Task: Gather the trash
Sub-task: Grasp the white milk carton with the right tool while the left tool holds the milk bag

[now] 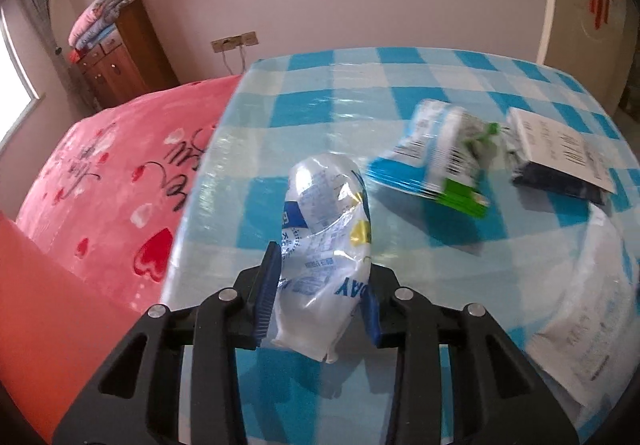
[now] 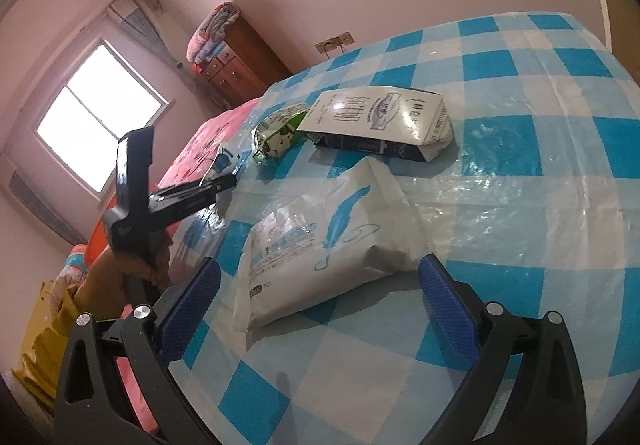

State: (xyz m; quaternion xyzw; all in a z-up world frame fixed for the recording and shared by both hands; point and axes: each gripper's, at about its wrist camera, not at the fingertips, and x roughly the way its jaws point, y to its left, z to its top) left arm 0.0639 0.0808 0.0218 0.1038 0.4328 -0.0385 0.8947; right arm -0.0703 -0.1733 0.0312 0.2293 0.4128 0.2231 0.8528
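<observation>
Crinkly clear wrapper [image 1: 326, 257] pinched in left gripper [image 1: 320, 299], jaws nearly closed, at table [image 1: 304, 101] edge for bagging | right gripper [image 2: 320, 305] wide, empty, before white pack [image 2: 328, 237], likely next.

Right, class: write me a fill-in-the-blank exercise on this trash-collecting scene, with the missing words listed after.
1. The left gripper is shut on a crumpled clear plastic ____.
2. The right gripper has its jaws ____.
3. The white feather-print pack lies on a blue-and-white ____ tablecloth.

Missing words: wrapper; open; checked
</observation>
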